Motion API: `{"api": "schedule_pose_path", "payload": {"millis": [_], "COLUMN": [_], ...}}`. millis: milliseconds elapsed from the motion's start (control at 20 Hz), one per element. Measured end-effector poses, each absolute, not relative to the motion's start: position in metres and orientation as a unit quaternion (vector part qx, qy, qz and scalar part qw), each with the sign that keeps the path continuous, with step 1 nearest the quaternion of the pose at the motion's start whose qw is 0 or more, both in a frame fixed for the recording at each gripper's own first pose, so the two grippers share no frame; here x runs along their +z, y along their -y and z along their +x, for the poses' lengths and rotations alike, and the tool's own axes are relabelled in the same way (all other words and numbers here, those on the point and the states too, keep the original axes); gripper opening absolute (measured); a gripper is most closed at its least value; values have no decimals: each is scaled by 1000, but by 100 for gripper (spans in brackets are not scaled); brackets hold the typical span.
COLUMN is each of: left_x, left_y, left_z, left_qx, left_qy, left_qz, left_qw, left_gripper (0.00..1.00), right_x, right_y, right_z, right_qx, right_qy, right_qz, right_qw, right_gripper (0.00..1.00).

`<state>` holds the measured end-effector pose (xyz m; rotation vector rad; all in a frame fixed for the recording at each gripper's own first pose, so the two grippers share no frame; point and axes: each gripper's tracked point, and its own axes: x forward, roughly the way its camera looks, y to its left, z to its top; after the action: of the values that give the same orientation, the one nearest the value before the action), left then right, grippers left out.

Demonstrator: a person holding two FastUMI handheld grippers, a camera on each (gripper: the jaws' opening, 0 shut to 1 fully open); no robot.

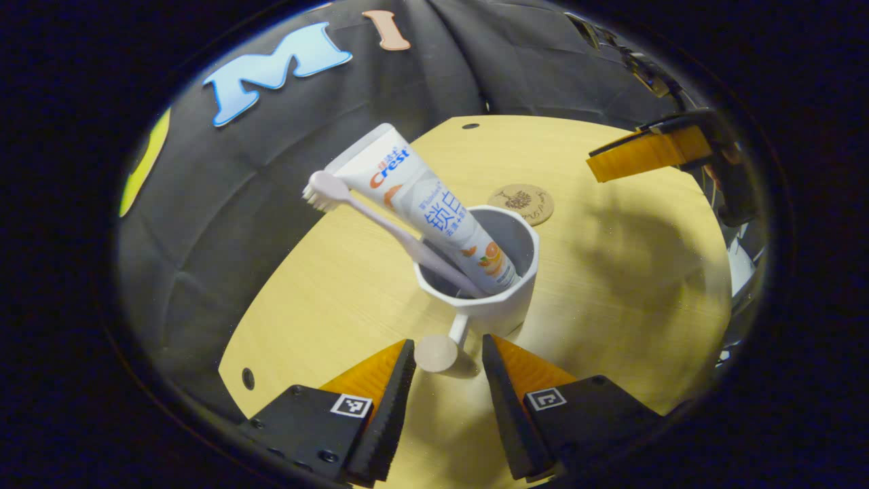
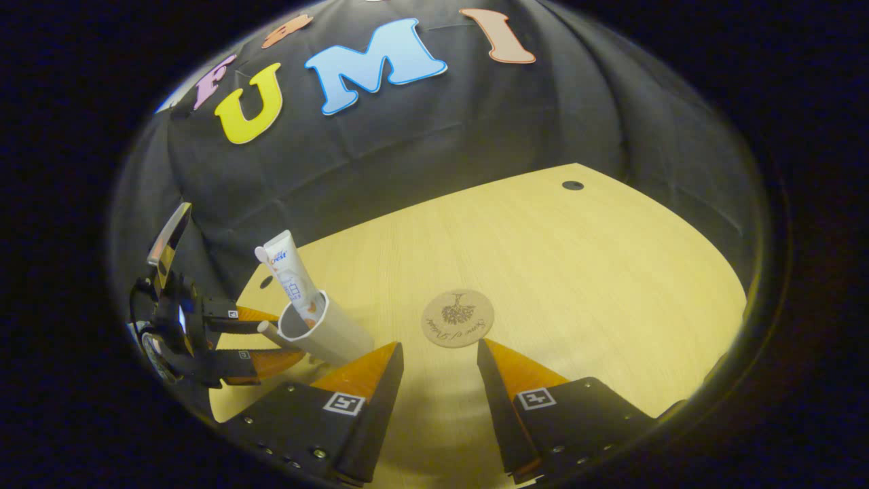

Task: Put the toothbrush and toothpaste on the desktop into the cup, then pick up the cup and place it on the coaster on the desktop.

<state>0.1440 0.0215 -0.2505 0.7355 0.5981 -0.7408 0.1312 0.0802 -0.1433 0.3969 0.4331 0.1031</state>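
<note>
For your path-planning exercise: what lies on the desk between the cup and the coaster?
Nothing: in the left gripper view, bare desk separates the cup from the coaster. The right gripper view shows the same bare stretch.

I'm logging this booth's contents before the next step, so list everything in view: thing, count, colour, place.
cup: one, white, upright on the table, its handle pointing between the left gripper's fingers.
toothpaste: one, white tube with orange and blue print, standing tilted in the cup.
toothbrush: one, pale pink, leaning in the cup beside the tube, bristle end up.
coaster: one, round, light wood with a dark drawing, flat on the table beyond the cup, nothing on it.
table: one, light wood, with small dark holes.
left gripper: open, fingers either side of the cup's handle.
right gripper: open, facing the coaster.
</note>
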Motion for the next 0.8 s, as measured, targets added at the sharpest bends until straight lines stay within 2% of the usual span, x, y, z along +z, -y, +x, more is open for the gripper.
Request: {"api": "schedule_pose_path", "payload": {"millis": [50, 200, 250, 300, 350, 400, 450, 500, 550, 600, 650, 750, 800], "left_x": [-252, -261, -262, -263, -265, -266, -267, -263, -258, -257, -254, -249, -247], "left_y": [-19, -18, -18, -19, -18, -19, -18, -15, -12, -13, -15, -19, -15], "left_z": [145, 144, 146, 148, 150, 149, 146, 146, 147, 145, 146, 147, 149], "left_qx": [-354, -370, -372, -374, -376, -379, -382, -385, -384, -386, -382, -376, -376], "left_qy": [-286, -305, -311, -314, -318, -322, -328, -334, -333, -338, -334, -327, -327], "left_qz": [352, 368, 373, 377, 380, 380, 375, 366, 353, 351, 351, 343, 340], "left_qw": [818, 797, 791, 787, 783, 780, 778, 779, 785, 783, 787, 796, 798], "left_gripper": [68, 68, 63, 72, 58, 59, 44, 51, 46, 33, 36, 23, 21], "right_x": [-144, -148, -150, -152, -154, -155, -157, -157, -158, -159, -159, -161, -162], "right_y": [-78, -73, -70, -69, -68, -66, -64, -62, -60, -57, -55, -53, -51], "right_z": [132, 133, 133, 133, 133, 133, 132, 133, 133, 133, 134, 135, 133], "right_qx": [50, 44, 42, 40, 39, 38, 36, 35, 33, 32, 31, 30, 29], "right_qy": [-216, -221, -224, -226, -230, -233, -234, -234, -235, -236, -236, -238, -239], "right_qz": [199, 213, 217, 222, 228, 232, 234, 236, 236, 236, 236, 237, 237], "right_qw": [955, 951, 949, 948, 945, 944, 943, 943, 942, 942, 942, 941, 941], "right_gripper": [66, 66, 66, 66, 66, 67, 66, 66, 66, 66, 66, 66, 66]}}
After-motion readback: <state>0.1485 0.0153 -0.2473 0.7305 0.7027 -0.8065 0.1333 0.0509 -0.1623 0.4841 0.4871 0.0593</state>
